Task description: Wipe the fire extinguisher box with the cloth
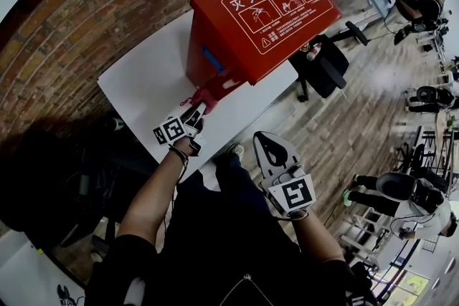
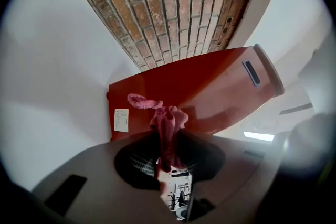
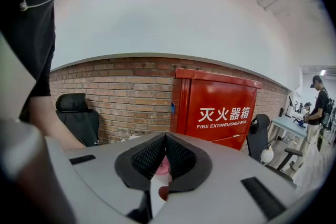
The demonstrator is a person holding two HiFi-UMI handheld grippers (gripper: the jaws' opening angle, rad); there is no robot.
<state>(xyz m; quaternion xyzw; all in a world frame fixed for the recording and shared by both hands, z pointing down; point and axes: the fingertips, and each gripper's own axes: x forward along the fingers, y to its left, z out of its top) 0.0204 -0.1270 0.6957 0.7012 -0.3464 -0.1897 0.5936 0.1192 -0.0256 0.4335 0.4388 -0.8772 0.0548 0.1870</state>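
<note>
Nearest, in the lower middle of the head view, the right gripper (image 1: 271, 145) is held back over the person's legs, well apart from the work. In the right gripper view its jaws are seen brought together at the tips with nothing clamped. A small pink patch shows through the gap behind them, but what it is cannot be told.

A little further, left of centre, the left gripper (image 1: 192, 117) is reached forward with its jaws clenched on a soft, pink terry cloth (image 1: 211, 91). In the left gripper view the cloth (image 2: 167, 131) is seen pinched at its gathered middle, with a loose tail curling off to the upper left. The free end is presented at the lower corner of the red sheet-metal fire extinguisher box with white lettering (image 1: 265, 11), and whether it presses on the metal cannot be told.

The box is stood on a white rectangular table (image 1: 143, 82) in the upper centre of the head view. It is backed by a red-brown brick wall (image 1: 86, 3) across the upper left.

The cloth is judged to be light, limp and easily bunched, so it is best held by its gathered part with enough left free to lie flat. The box is judged to be rigid, fairly heavy and smooth-painted, and it is unlikely to be shifted by light wiping. If steadying were needed, the lid edge or a side wall would be the likely places to hold it.
</note>
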